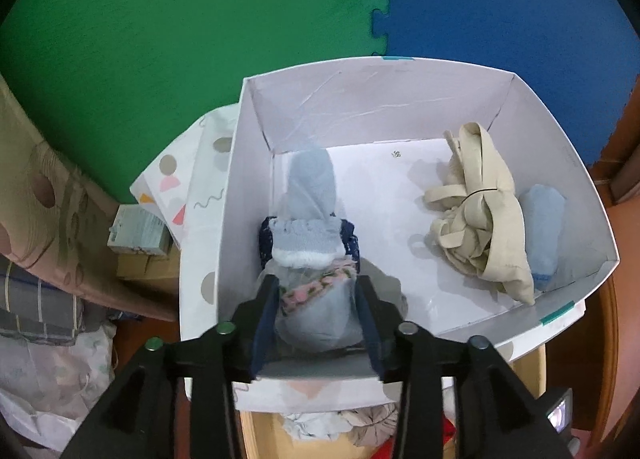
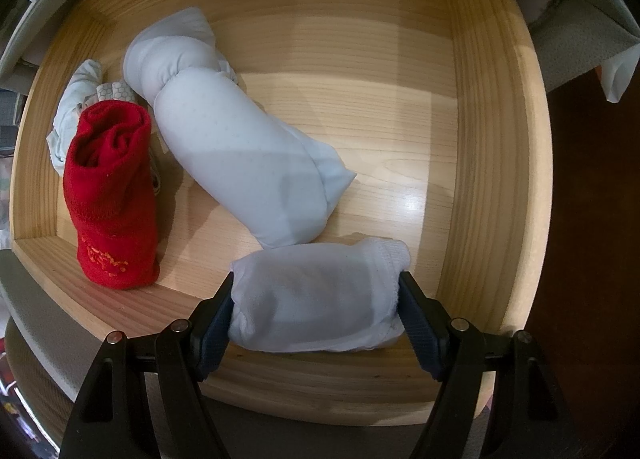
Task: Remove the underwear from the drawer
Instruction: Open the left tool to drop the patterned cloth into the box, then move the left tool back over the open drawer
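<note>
Right tool (image 2: 316, 299): fingers set on either end of a rolled white underwear bundle (image 2: 320, 295) at the near wall of the wooden drawer (image 2: 472, 139); contact at both ends, so gripping it, though the squeeze looks light.

Left tool (image 1: 316, 299): closed on a pale bundle with a floral band (image 1: 316, 307), held over the white cardboard box (image 1: 560, 163). Whether that bundle rests on the box floor cannot be told from this angle.

Also in the drawer: long pale blue roll (image 2: 240, 139) mid-floor, red roll (image 2: 112, 199) standing at left, crumpled white item (image 2: 76, 107) behind it. In the box: beige garment (image 1: 480, 215) and a blue roll (image 1: 544, 227) at right.

Handling judgement: soft, light, compressible, not fragile. End-on hold risks the roll unfurling or slipping; gripping across the middle, through all layers, should be more secure.
</note>
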`<state>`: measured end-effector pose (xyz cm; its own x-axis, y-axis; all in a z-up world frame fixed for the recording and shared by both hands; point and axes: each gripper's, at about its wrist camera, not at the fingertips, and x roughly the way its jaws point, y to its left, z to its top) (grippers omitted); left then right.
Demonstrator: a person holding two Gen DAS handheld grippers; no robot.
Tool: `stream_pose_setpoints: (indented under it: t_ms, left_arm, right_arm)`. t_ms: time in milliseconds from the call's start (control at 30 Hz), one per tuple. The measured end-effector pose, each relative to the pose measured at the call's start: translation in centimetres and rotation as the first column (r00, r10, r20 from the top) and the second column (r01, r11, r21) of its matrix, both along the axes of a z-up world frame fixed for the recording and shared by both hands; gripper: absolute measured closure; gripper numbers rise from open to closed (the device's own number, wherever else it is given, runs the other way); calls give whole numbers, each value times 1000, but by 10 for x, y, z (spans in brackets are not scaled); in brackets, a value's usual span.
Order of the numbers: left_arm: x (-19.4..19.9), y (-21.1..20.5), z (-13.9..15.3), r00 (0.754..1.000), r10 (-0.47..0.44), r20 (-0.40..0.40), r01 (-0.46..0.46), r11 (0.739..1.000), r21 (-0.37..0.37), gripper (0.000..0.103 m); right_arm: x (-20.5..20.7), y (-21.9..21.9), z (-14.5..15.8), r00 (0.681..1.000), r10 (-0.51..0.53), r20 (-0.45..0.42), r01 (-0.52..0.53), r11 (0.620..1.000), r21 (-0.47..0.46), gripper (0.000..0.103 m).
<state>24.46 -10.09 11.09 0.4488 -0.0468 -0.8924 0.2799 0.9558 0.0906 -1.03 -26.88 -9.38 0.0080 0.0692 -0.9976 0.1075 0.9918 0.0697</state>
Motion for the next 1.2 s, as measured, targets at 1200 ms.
stream_pose_setpoints:
  t_ms: [1200]
  left_arm:
    - [-141, 98, 0, 984, 104, 142, -98, 994, -53, 59]
  right_arm:
    - [-4, 16, 18, 998, -48, 48, 55, 988, -146, 31]
